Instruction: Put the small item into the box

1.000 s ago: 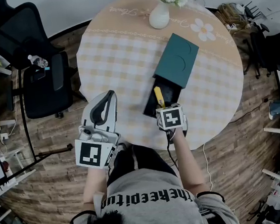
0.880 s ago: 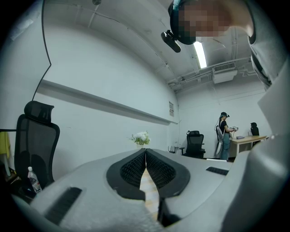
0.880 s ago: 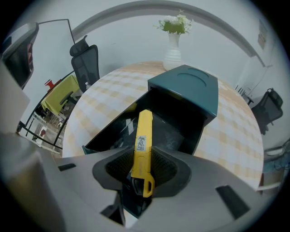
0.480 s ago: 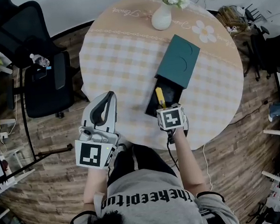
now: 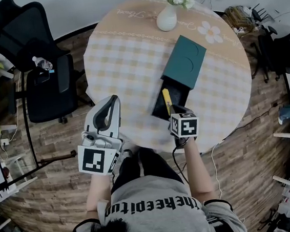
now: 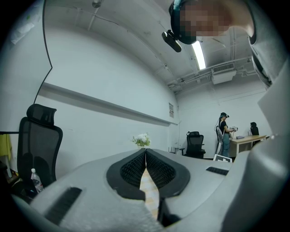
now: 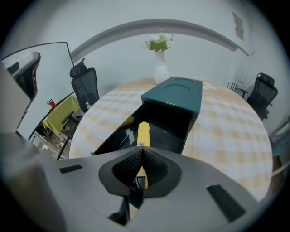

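Note:
A teal box lies on the round checked table with its black drawer pulled out toward me. The small item, a narrow yellow bar, lies lengthwise in that drawer. My right gripper tilts down over the drawer's near end. Its jaws have just been closing and now meet with nothing pinched. The yellow bar runs on beyond and below the tips of the right gripper. My left gripper is held level at the table's near left edge, shut and empty.
A white vase of flowers stands at the far side of the table. A black office chair is on the wood floor to the left. Cables and clutter lie on the floor to the right.
The right gripper has shut and drawn back a little toward me and to the right. The yellow bar stays in the drawer. The left gripper has not moved.

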Tool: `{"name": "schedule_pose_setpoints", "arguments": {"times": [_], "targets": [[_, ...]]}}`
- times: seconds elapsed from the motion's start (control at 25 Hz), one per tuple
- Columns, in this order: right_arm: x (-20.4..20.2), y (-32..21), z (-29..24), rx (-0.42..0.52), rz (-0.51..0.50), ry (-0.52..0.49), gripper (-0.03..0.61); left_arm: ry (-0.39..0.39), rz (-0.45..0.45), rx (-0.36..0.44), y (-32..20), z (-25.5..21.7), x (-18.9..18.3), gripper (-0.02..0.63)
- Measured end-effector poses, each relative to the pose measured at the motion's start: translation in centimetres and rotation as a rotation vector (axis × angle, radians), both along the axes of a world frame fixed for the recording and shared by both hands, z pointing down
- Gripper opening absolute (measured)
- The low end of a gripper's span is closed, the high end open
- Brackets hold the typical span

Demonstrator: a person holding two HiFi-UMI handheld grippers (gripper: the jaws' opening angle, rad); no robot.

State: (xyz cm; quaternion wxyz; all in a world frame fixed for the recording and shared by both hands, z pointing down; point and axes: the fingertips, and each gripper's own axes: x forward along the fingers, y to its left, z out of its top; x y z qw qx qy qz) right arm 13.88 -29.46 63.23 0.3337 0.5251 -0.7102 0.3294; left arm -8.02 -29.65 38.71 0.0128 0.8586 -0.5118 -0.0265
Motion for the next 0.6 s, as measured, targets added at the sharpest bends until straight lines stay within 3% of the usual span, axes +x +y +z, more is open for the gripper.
{"name": "schedule_pose_setpoints", "arguments": {"times": [0.28, 0.6], "targets": [[-0.1, 0.6, -3.7, 0.144, 0.054, -0.142, 0.006, 0.002, 0.047, 0.026, 1.2, -0.9, 0.9, 0.017], [-0.4, 2.4, -8.3, 0.283, 0.058, -0.207, 0.006, 0.003, 0.125, 0.065, 3.1, -2.4, 2.4, 0.017]]}}
